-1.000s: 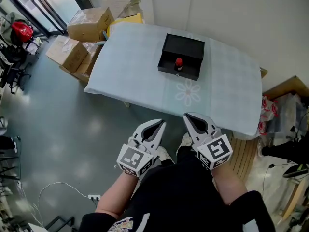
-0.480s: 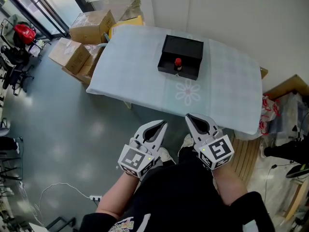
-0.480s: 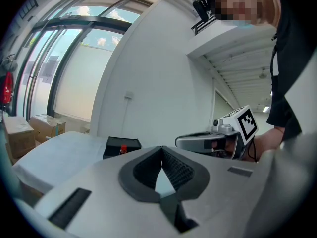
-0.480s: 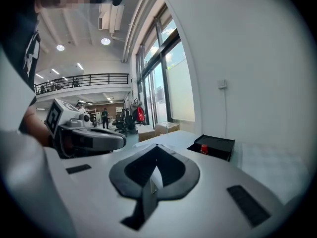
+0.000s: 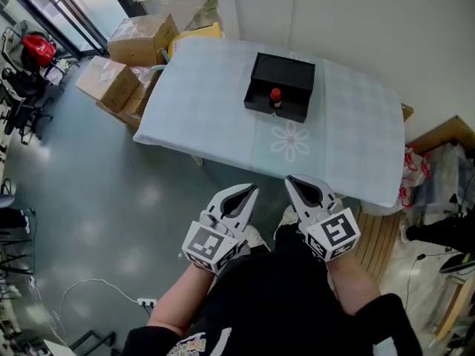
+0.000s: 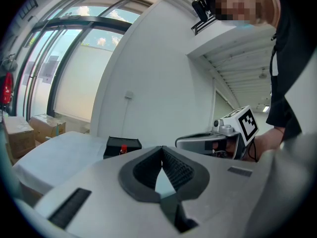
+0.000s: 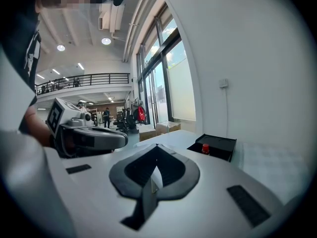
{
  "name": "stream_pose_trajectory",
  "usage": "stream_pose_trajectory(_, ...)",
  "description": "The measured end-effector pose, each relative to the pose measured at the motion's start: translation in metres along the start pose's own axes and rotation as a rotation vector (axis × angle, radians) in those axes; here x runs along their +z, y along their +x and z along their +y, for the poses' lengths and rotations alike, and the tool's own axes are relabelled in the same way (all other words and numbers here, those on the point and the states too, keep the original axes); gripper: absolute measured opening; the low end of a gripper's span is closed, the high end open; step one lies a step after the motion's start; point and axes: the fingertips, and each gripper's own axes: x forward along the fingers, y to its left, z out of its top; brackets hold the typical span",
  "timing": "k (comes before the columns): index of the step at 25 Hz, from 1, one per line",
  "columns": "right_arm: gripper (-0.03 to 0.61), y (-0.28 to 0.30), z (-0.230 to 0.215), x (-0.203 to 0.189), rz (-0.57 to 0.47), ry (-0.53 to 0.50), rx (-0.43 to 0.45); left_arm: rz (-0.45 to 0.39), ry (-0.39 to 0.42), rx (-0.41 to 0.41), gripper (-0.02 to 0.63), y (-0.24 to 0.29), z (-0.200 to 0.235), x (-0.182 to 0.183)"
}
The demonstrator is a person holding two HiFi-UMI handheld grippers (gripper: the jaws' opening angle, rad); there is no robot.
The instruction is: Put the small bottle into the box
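A black open-topped box (image 5: 280,86) stands on the table's pale cloth (image 5: 349,132), towards the far side. Inside it, near its front wall, is the small bottle with a red cap (image 5: 275,96), upright. Both grippers hang well short of the table, close to the person's body. The left gripper (image 5: 248,190) is shut with nothing in it, and so is the right gripper (image 5: 292,179). The left gripper view has the box (image 6: 122,146) and bottle (image 6: 123,148) far ahead. In the right gripper view the box (image 7: 218,146) and bottle (image 7: 205,148) sit ahead to the right.
Cardboard boxes (image 5: 138,38) are stacked on the grey floor left of the table, with a yellow item (image 5: 194,31) by the far corner. A white wall runs behind the table. Wooden boards and bags (image 5: 438,169) crowd the right side. A white cable (image 5: 82,288) lies on the floor.
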Motion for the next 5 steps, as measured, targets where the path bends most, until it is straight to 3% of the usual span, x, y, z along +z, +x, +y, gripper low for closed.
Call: stream_pose_trajectory(5, 0.009, 0.0064, 0.0023, -0.0014, 0.000, -0.007, 0.003, 0.004, -0.007, 0.004, 0.009, -0.0027, 0.0057, -0.0062)
